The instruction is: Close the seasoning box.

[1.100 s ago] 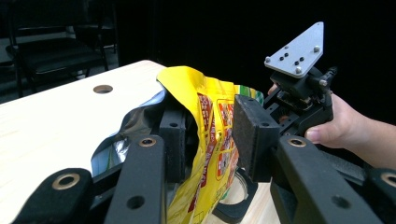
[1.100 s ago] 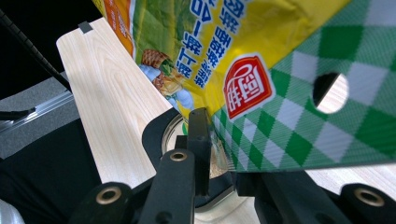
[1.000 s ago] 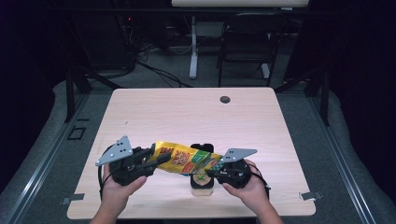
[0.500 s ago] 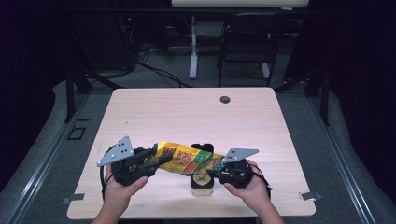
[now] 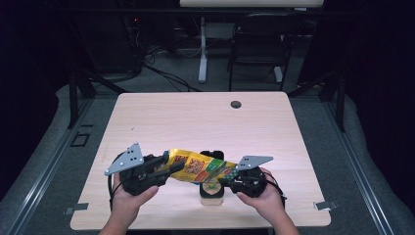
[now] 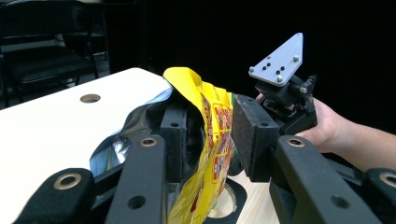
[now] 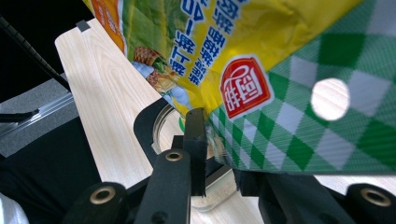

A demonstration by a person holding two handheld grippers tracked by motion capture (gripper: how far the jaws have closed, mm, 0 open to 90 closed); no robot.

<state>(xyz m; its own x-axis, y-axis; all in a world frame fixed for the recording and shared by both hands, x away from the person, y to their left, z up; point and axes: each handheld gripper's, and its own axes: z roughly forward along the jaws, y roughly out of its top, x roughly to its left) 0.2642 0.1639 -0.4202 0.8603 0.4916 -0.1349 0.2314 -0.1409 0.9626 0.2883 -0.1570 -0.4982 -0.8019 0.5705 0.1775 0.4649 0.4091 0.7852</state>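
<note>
A yellow snack bag [image 5: 200,169] with a green checked end hangs in the air between my two grippers, near the table's front edge. My left gripper [image 5: 164,166] holds the bag's open end. In the left gripper view the bag [image 6: 212,126] stands between the pads of that gripper [image 6: 210,135], and both pads touch it. The jaws of my right gripper [image 5: 234,175] have just been opening. In the right gripper view the bag [image 7: 261,56] lies across them, one pad at its edge and the other hidden. Below stands a small jar [image 5: 212,192] with a black rim.
The light wooden table [image 5: 195,117] has a round cable hole [image 5: 236,104] at its far side. Beyond it, on the dark floor, are a black chair [image 5: 259,39] and a white desk leg [image 5: 202,54].
</note>
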